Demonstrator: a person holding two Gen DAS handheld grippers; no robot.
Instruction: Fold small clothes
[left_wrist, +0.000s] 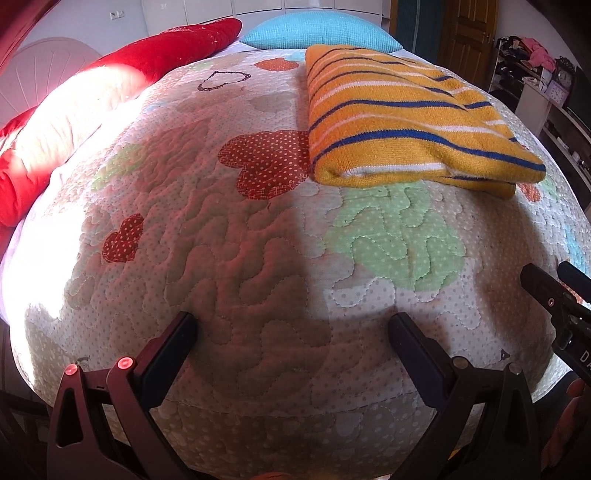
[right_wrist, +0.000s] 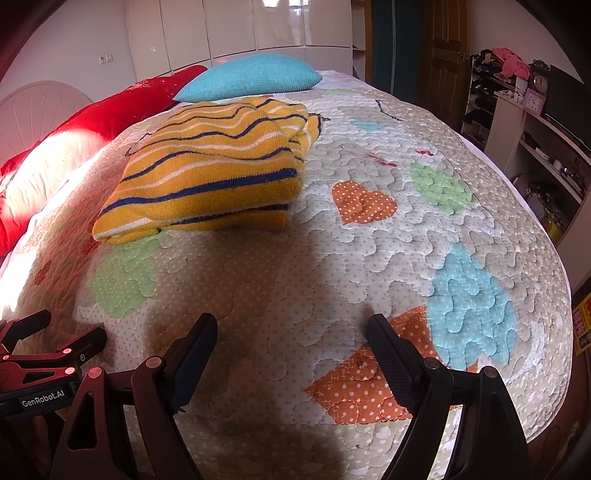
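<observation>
One view alone, the right wrist's, shows the sweater's (right_wrist: 207, 173) bunched far edge.

Right gripper (left_wrist: 554, 295) cut off by left-wrist frame edge, jaws unreadable there. Folded striped sweater (right_wrist: 207, 173): inner layers hidden. Shelf clutter (right_wrist: 495, 66) too small to identify. Red blanket (left_wrist: 110, 92) overexposed mid-length.

Folded yellow knit sweater (left_wrist: 413, 122) with blue and white stripes, lying flat as a thick, neat rectangle on a quilted bedspread (left_wrist: 229, 266), near a turquoise pillow (left_wrist: 321, 31).
</observation>
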